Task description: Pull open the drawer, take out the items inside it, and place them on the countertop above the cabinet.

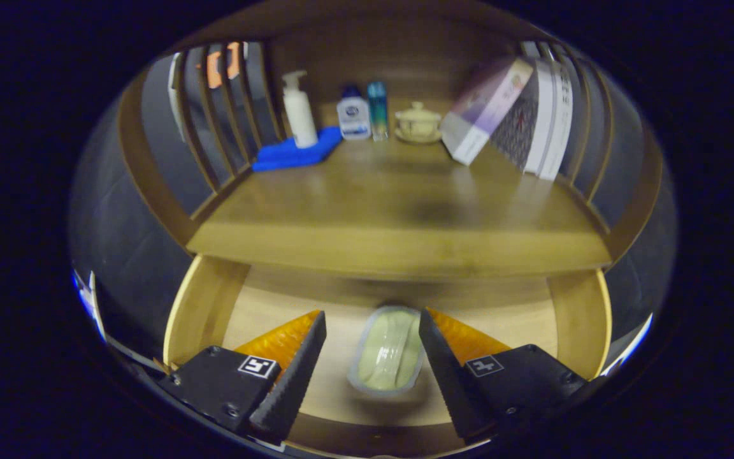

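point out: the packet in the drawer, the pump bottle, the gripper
packet [387, 352]: gripper view, middle of its pale wrapped top, on the drawer floor between the fingers.
pump bottle [300, 118]: gripper view, its white body, standing on the blue cloth.
gripper [372, 322]: gripper view, gap midway between fingertips, open.

Packet [387, 349] in open drawer [204, 306] (between the fingers [300, 357]), bottles [354, 115] behind on countertop [399, 204]

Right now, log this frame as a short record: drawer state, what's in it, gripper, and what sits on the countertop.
drawer: pulled open
contents: one pale oval sealed pack on the drawer floor
gripper: open, fingers either side of the pack, not pressing it
countertop: pump bottle on blue cloth, two small bottles, lidded cup, leaning boxes at the back
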`<state>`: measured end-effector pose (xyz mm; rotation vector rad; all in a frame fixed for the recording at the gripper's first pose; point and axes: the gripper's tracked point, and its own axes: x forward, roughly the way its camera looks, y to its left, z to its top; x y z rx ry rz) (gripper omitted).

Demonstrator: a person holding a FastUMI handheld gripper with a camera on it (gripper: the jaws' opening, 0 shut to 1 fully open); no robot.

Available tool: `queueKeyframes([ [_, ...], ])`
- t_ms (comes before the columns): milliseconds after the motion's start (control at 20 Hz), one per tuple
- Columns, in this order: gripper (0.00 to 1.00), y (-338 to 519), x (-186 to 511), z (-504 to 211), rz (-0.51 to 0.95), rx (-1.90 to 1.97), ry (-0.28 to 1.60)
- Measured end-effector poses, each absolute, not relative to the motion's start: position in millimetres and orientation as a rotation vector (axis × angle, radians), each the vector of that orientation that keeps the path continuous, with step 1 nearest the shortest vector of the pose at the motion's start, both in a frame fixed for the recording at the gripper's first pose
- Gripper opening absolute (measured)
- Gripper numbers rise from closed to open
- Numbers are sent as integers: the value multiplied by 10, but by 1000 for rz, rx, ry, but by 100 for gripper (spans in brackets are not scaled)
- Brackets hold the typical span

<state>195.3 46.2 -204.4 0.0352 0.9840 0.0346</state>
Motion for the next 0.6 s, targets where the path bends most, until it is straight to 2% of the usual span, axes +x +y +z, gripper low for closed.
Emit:
queueKeyframes([
  [300,81,270,1940,-2456,-40,96,1165],
  [600,47,239,1925,-2568,-67,70,1237],
])
